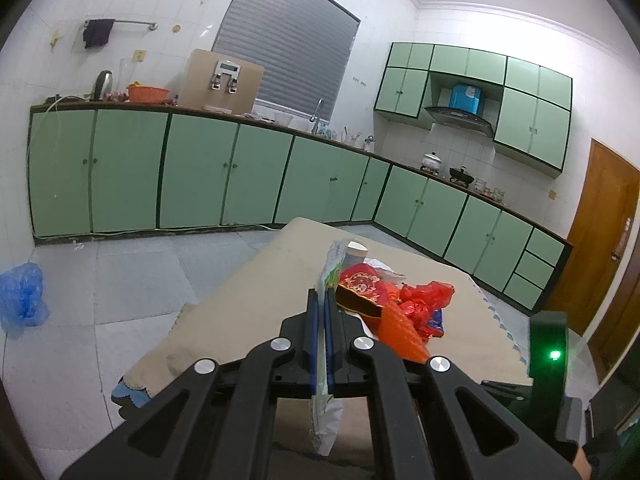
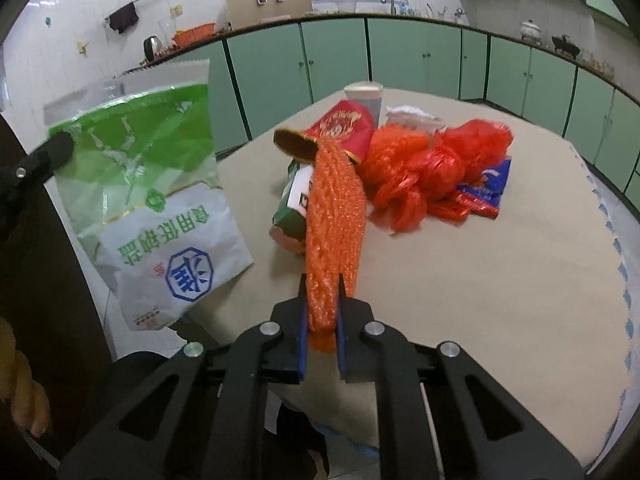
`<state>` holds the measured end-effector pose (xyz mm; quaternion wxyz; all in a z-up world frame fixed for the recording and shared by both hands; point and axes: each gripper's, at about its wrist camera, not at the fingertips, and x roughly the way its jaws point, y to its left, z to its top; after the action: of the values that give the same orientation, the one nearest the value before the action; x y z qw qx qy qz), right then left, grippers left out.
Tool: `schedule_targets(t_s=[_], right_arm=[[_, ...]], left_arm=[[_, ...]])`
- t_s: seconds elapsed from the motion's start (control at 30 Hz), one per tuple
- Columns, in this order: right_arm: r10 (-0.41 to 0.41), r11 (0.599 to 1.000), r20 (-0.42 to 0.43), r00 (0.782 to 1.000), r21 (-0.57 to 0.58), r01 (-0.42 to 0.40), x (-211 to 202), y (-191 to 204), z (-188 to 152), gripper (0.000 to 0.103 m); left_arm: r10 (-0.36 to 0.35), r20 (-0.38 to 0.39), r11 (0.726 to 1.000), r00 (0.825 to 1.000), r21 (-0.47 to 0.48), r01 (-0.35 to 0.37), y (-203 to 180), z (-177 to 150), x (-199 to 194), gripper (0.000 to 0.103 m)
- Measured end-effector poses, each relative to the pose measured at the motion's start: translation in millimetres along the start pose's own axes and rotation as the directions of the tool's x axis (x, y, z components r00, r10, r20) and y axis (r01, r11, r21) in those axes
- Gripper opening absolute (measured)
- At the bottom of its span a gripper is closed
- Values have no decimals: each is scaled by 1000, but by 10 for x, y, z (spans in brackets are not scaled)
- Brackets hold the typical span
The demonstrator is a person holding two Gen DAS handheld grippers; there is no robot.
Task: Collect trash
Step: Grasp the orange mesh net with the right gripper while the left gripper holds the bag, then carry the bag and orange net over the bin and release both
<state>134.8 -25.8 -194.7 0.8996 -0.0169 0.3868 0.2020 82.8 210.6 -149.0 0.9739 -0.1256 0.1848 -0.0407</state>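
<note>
Right tongs (image 2: 322, 312) are clamped on an orange net bag (image 2: 334, 224), pinched at its near end between the blue pads, and the mesh stretches away from the jaws up toward the pile. Left tongs (image 1: 322, 300) are pressed together on a green and white plastic packet (image 1: 327, 420). From the left wrist camera the packet shows edge-on, squeezed flat between the two blades and hanging out below them. The right wrist camera catches its printed face (image 2: 152, 200) held up in the air at the left, off the near-left edge of the bench (image 2: 500, 272), with a dark tong tip (image 2: 52, 152) gripping its upper corner.

Out past the net bag sits the trash heap in the middle of the bench, on its beige cover. A red pouch with gold print (image 2: 344, 128) leans at the back of the net, and a small green and white carton (image 2: 296, 200) lies just left of the mesh, touching it. To the right, crumpled red plastic bags (image 2: 432, 168) bunch up against the net, with a blue and red wrapper (image 2: 488, 188) poking out beneath them. Behind the pouch stands a paper cup (image 2: 366, 98), upright, and a bit of white crumpled paper (image 2: 412, 114) beside it.

Farther off, green cabinets (image 1: 200, 176) line the walls, and a blue plastic bag (image 1: 22, 296) sits on the tiled floor.
</note>
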Motion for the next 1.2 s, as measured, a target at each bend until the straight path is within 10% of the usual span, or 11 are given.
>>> schedule_targets(t_s=[0.53,0.83,1.03,1.2], right_arm=[[-17,999,135,991,38,12,-1239,-495,-79,9],[-192,969,183,964,191,157,-1932,-1432,-352,9],[-341,895,132,931,347,279,-2178,-2308,-717,9],[-419,811,8,908,453,370,-2104,-3058,-1174,9]], left_arm=[[-39,20,997,999,63,38,-607,136,-336,3],[-213,-6,966,977,151,212,-1496,240,-336,3],[-395,-92,889,914,214,405,-2431,128,-22,3],[-543,-216,785,812,212,582,-3304,-145,424,3]])
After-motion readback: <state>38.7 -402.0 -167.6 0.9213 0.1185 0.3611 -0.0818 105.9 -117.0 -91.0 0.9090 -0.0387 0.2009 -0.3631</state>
